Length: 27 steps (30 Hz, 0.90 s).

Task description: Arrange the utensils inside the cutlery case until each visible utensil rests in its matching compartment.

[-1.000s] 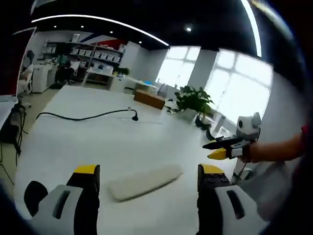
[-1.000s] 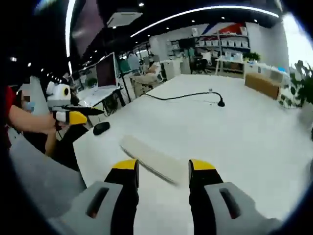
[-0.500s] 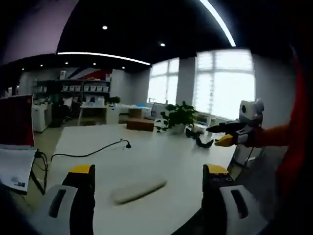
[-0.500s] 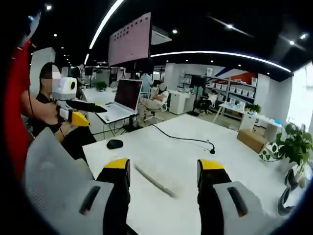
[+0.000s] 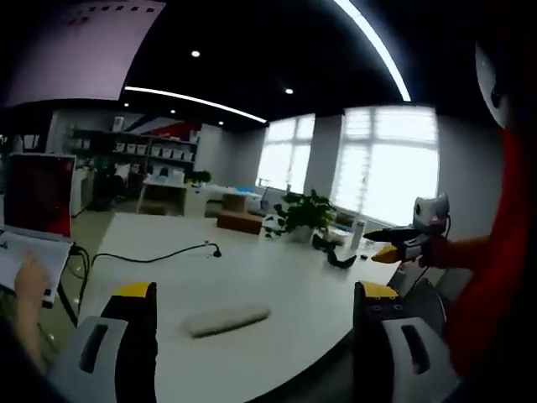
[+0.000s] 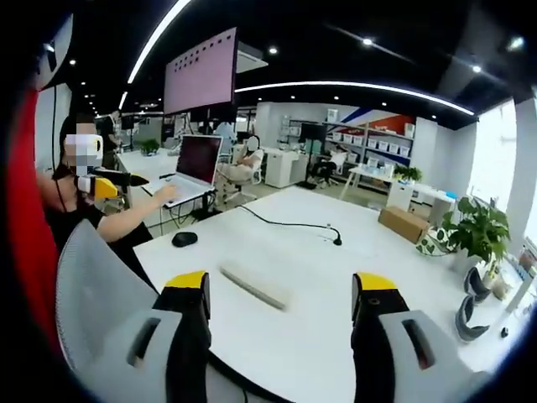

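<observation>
Open-plan office around a long white table (image 6: 352, 277). Both my grippers hang back off its near edge, jaws wide and holding nothing: left gripper (image 5: 252, 302), right gripper (image 6: 281, 290). A flat, pale beige cutlery case (image 5: 225, 319) lies shut near that edge. I judge I must close in low and level first. No writing is legible.

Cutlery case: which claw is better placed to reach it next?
Marginally the left claw, though it's close. The cutlery case lies closed on the white table, centred between its open jaws. The right claw is open too, but the case sits off toward its left jaw.
</observation>
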Tool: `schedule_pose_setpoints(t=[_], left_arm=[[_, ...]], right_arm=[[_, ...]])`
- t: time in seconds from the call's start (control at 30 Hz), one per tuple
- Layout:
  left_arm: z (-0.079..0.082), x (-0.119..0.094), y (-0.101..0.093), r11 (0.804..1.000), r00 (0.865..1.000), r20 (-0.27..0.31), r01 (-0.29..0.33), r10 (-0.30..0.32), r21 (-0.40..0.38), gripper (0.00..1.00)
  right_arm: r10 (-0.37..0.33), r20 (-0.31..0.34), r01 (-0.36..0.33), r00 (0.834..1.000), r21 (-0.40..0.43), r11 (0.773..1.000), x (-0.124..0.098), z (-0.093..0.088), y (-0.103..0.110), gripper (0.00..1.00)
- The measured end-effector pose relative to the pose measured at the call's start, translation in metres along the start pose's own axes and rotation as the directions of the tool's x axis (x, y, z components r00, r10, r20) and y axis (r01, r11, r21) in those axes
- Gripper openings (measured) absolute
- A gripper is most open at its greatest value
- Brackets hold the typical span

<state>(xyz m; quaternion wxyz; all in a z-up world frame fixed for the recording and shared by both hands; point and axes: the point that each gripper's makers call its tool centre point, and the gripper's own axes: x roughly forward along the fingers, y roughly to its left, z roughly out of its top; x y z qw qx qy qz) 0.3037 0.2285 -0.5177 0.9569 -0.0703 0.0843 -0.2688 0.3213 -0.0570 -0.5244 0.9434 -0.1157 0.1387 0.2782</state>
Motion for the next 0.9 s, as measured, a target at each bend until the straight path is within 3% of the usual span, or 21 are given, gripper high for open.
schedule_pose_setpoints(t=[0.1, 0.47, 0.57, 0.9], left_arm=[[0.0, -0.001, 0.0, 1.0, 1.0, 0.001, -0.002, 0.002, -0.017, 1.0], [-0.005, 0.0, -0.004, 0.999, 0.999, -0.029, 0.014, -0.015, -0.031, 1.0], [-0.009, -0.001, -0.004, 1.0, 0.999, -0.051, 0.003, -0.003, 0.005, 0.99], [-0.016, -0.001, -0.003, 1.0, 0.997, -0.075, 0.009, -0.009, -0.013, 0.99]], right_arm=[[0.0, 0.005, 0.0, 1.0, 0.023, 1.0, -0.001, 0.003, 0.001, 0.67], [0.003, -0.002, -0.003, 1.0, -0.015, 1.0, 0.0, 0.009, 0.003, 0.66], [-0.004, -0.002, 0.004, 1.0, -0.001, 1.0, 0.0, 0.008, 0.003, 0.66], [-0.015, -0.012, 0.016, 1.0, 0.007, 1.0, -0.002, 0.0, 0.006, 0.66]])
